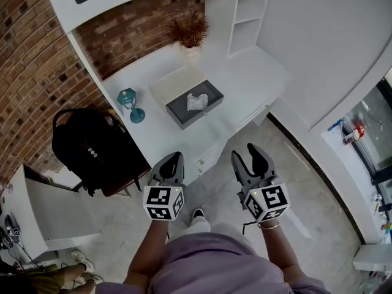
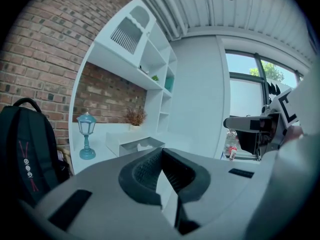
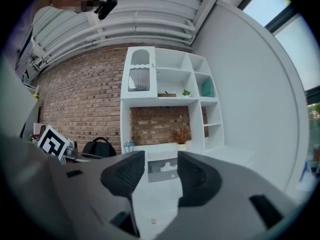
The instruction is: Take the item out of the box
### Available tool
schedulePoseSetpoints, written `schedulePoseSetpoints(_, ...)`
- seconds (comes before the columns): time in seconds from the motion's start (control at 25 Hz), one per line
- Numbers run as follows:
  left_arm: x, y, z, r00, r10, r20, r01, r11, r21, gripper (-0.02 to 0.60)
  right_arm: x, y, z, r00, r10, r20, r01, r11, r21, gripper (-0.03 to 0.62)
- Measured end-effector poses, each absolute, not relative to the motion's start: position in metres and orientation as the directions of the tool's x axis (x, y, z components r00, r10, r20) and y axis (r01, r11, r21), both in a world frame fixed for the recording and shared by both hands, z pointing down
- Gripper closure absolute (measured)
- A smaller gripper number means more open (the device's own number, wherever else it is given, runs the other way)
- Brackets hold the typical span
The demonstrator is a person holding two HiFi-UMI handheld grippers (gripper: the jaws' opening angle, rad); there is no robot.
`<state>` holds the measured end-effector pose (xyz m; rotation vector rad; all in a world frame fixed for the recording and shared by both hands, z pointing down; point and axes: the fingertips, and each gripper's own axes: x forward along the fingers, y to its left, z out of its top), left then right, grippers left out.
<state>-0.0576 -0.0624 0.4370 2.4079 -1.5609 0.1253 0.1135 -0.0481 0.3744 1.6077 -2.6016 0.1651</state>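
The white desk [image 1: 245,72] runs diagonally ahead of me, its near edge facing my grippers. Bare grey floor [image 1: 306,182] lies between that edge and my feet and widens off to the right. On the left a black backpack [image 1: 92,146] stands close against the desk's left end and closes off that side.

On the desktop, a teal lantern-shaped lamp [image 1: 130,103] stands upright near the left edge. Just to its right lies the grey open box [image 1: 184,120], with a pale flat lid [image 1: 174,81] beside its far left side. The white crumpled item [image 1: 197,101] rests inside the box, near its middle. Right of the box the white surface is open. Behind it all rises a red brick wall [image 1: 30,54], with a dried brown plant [image 1: 191,32] at the back of the desk and a white shelf unit [image 1: 248,11] further right.

I hold both grippers low, short of the desk's near edge, pointing towards it and well apart from the box. My left gripper [image 1: 174,157] is clenched, pad against pad, with nothing between. My right gripper [image 1: 245,153] is released, its jaws apart and empty, and the box shows far off through the gap.
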Motion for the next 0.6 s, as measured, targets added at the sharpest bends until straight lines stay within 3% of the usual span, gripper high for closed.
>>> schedulePoseSetpoints(0.6, -0.082, -0.111, 0.442, 0.374, -0.901, 0.22, -0.924, -0.34, 0.176, 0.58, 0.079, -0.126, 0.378, -0.538, -0.828, 0.158, -0.837, 0.547, 0.012, 0.387)
